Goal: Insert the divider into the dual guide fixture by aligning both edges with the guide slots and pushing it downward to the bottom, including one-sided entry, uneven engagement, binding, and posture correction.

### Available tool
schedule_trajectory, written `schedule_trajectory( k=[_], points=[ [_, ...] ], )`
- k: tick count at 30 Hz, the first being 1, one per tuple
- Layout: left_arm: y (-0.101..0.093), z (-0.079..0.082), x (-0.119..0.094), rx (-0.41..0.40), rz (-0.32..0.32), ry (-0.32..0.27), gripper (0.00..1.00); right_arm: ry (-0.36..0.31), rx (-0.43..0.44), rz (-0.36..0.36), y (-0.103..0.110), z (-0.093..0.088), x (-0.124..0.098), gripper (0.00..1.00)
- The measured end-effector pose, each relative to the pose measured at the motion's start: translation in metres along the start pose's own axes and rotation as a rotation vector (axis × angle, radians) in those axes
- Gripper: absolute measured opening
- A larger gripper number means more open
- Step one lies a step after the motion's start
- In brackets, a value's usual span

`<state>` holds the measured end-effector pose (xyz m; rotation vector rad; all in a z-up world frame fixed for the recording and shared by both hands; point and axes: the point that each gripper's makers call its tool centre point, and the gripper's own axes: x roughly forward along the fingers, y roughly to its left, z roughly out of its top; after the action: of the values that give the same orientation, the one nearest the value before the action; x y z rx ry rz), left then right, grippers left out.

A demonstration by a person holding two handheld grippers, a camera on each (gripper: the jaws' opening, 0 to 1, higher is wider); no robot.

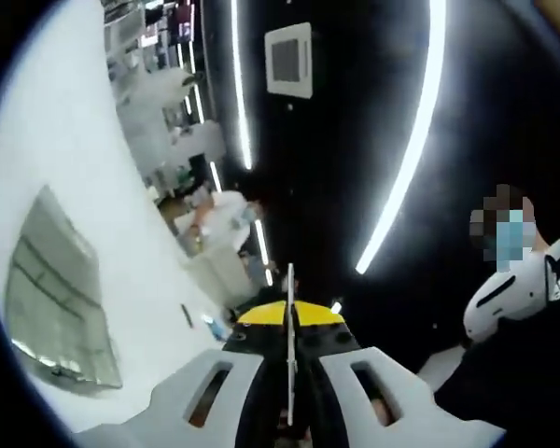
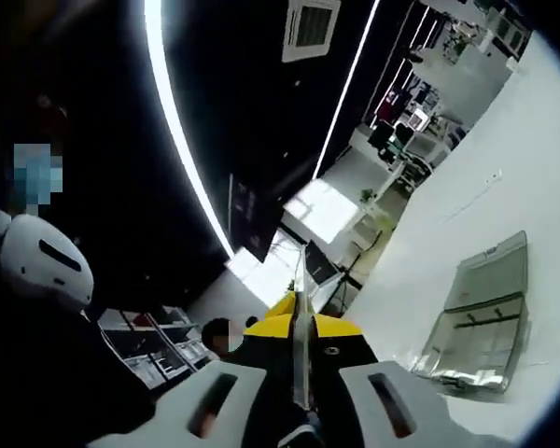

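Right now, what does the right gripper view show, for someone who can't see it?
The right claw is shut, its jaws meeting edge-on. Beyond it lies a clear fixture on a white table, under a dark ceiling with light strips.

Black ceiling (image 1: 355, 112) with long light strips (image 2: 173, 121), white wall (image 1: 65, 140).

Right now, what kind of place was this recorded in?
Probably a large open workshop or lab hall: long strip lights and a ceiling air-conditioning unit on a dark ceiling, with white workstations receding behind.
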<state>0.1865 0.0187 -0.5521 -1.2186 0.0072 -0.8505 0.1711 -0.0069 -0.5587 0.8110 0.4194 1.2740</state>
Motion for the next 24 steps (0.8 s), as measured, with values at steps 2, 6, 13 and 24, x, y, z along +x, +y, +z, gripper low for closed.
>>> schedule_trajectory(
  k=[2,6,13,24],
  points=[
    [-0.002,0.0,-0.003,-0.019,-0.009,-0.005,0.0,0.008,0.026,0.014,0.002,-0.002,0.001,0.01],
    [-0.005,0.0,-0.009,-0.027,-0.002,-0.005,0.0,0.031,0.015,0.02,0.004,-0.008,0.004,0.02],
    [-0.007,0.002,-0.015,-0.05,-0.015,-0.001,0.0,0.03,0.062,0.025,0.01,-0.011,0.006,0.0],
    [-0.005,-0.003,-0.02,-0.083,-0.015,0.046,0.0,0.057,0.076,-0.018,0.012,-0.019,0.004,0.0]
  ],
)
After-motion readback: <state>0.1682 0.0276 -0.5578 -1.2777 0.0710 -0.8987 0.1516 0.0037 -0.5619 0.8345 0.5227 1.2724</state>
